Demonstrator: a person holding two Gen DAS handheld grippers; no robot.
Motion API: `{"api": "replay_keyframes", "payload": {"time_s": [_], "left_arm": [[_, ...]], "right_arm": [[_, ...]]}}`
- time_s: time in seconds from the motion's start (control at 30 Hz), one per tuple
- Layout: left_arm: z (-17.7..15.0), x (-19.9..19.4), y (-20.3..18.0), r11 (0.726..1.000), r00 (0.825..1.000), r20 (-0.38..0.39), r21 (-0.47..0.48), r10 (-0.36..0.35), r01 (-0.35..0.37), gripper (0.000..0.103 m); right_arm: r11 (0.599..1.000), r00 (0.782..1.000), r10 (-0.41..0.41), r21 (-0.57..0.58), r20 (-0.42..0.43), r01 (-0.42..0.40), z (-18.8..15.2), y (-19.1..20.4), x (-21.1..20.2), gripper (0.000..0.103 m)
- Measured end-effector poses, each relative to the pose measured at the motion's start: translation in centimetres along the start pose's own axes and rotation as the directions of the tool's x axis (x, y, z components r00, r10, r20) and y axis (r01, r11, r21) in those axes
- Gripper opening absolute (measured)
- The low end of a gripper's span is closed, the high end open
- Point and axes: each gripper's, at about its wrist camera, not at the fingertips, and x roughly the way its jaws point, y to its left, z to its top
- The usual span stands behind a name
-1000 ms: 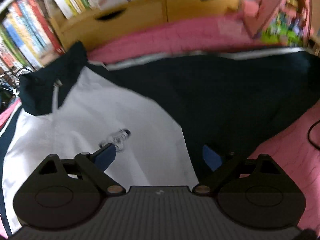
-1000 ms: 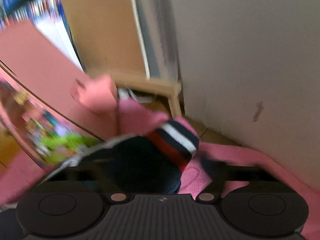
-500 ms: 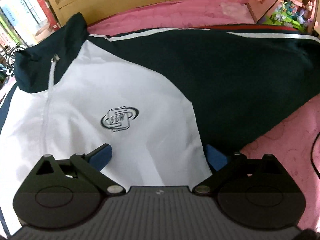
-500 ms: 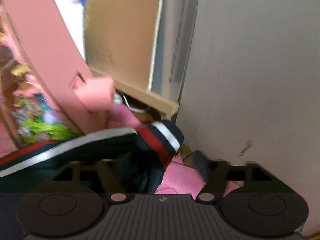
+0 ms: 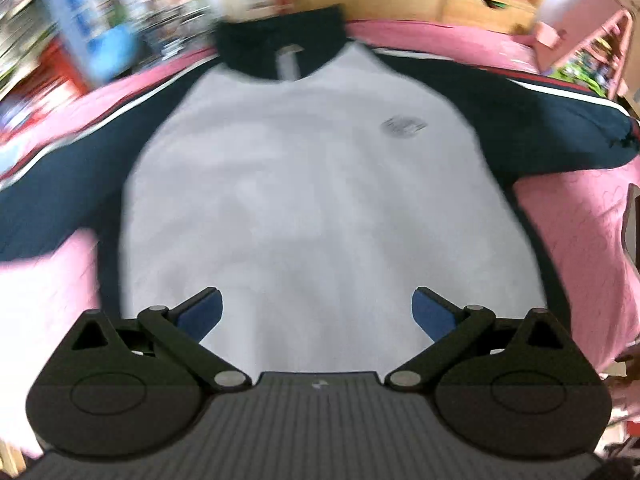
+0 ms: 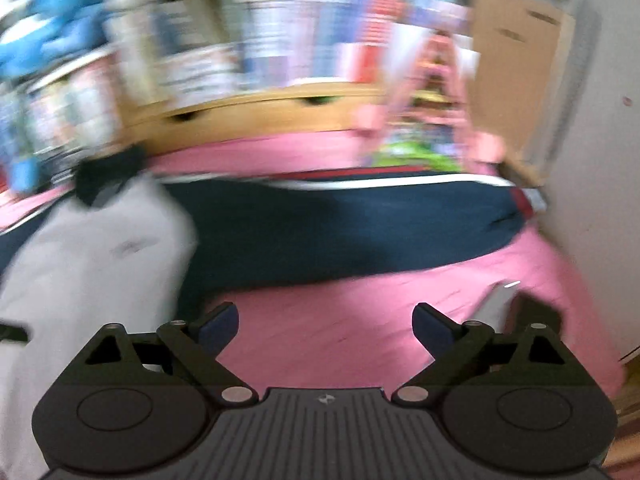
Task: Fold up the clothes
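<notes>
A white jacket (image 5: 320, 200) with navy sleeves, navy collar and a small chest logo lies flat, front up, on a pink bedspread (image 5: 580, 232). Both sleeves are spread out sideways. My left gripper (image 5: 316, 312) is open and empty above the jacket's lower hem. In the right wrist view the jacket's white body (image 6: 88, 264) is at the left and its right navy sleeve (image 6: 360, 232) stretches to a striped cuff near the wall. My right gripper (image 6: 324, 328) is open and empty over the pink bedspread (image 6: 360, 320), just below that sleeve. Both views are blurred.
A wooden drawer unit (image 6: 260, 108) and a shelf of books (image 6: 280, 40) stand behind the bed. A pink toy house (image 5: 580, 40) stands at the back right. A white wall (image 6: 600, 160) bounds the bed on the right. A small grey object (image 6: 500, 300) lies by the right fingertip.
The right gripper let go of the striped cuff and pulled back from the wall corner; the sleeve now lies stretched out. The left gripper swung left and back to face the whole jacket.
</notes>
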Motion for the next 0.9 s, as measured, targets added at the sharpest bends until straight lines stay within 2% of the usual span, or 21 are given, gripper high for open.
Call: {"api": "replay_keyframes", "payload": {"time_s": [0.1,0.23,0.43,0.53,0.67,0.9], "left_arm": [[-4.7,-3.3,1.8,0.999,1.0,0.012,-0.036,-0.015,0.015,0.102],[-9.9,-7.8,3.2,0.998,0.998,0.063,-0.048,-0.029,0.032,0.103],[-13.4,-10.0,4.9,0.991,0.996,0.071,-0.117,-0.052,0.06,0.103],[-13.9,-10.4,5.8,0.986,0.997,0.062,-0.152,-0.055,0.064,0.103],[-14.5,-11.3,6.0,0.987,0.995,0.087,-0.153,-0.042,0.055,0.103],[-14.9,-11.8,4.5,0.994,0.995,0.09,-0.087,-0.051,0.059,0.103]], "right_arm": [[0.997,0.998,0.063,-0.037,-0.02,-0.064,-2.1,5.6,-3.6,0.096],[0.991,0.995,0.098,-0.09,-0.033,-0.101,-5.0,11.3,-8.6,0.099],[0.975,0.993,0.113,-0.19,-0.039,-0.118,-7.2,17.1,-12.3,0.1],[0.973,0.993,0.115,-0.201,-0.02,-0.117,-7.3,17.6,-13.3,0.101],[0.971,0.993,0.117,-0.211,0.005,-0.114,-7.5,18.2,-14.5,0.101],[0.972,0.994,0.107,-0.213,0.013,-0.102,-8.3,17.8,-15.6,0.101]]}}
